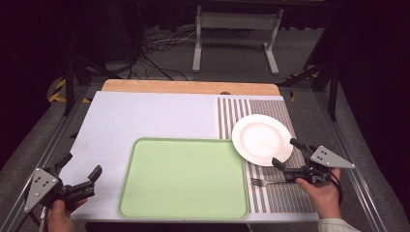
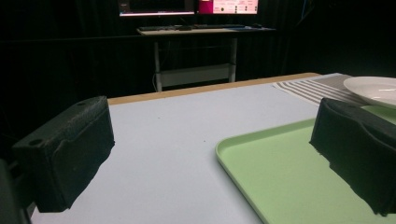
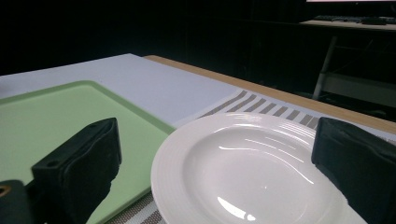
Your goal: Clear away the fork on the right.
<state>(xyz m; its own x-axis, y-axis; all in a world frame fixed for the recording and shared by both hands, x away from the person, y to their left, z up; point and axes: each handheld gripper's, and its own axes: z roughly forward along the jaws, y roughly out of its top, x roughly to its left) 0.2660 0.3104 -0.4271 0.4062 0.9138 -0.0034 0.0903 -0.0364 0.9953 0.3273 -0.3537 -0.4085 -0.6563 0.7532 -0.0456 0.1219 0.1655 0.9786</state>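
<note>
Right gripper (image 1: 284, 153): jaws spread wide, empty; plate (image 1: 261, 139) lies just ahead between them, near rim facing the jaws.
Plate: on striped mat (image 1: 283, 193), left edge overlapping the green tray (image 1: 183, 178).
Fork (image 1: 265, 182): on mat, just beside right hand; long axis left-right, tines toward tray.
Left gripper (image 1: 82, 170): jaws apart, empty, well apart from plate.
Nearer hand: right, by judgement.

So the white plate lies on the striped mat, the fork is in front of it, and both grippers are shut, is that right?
Not quite. The plate, striped mat and fork are as you say, but both grippers are open: the left gripper and right gripper have jaws wide apart in the high view.
</note>
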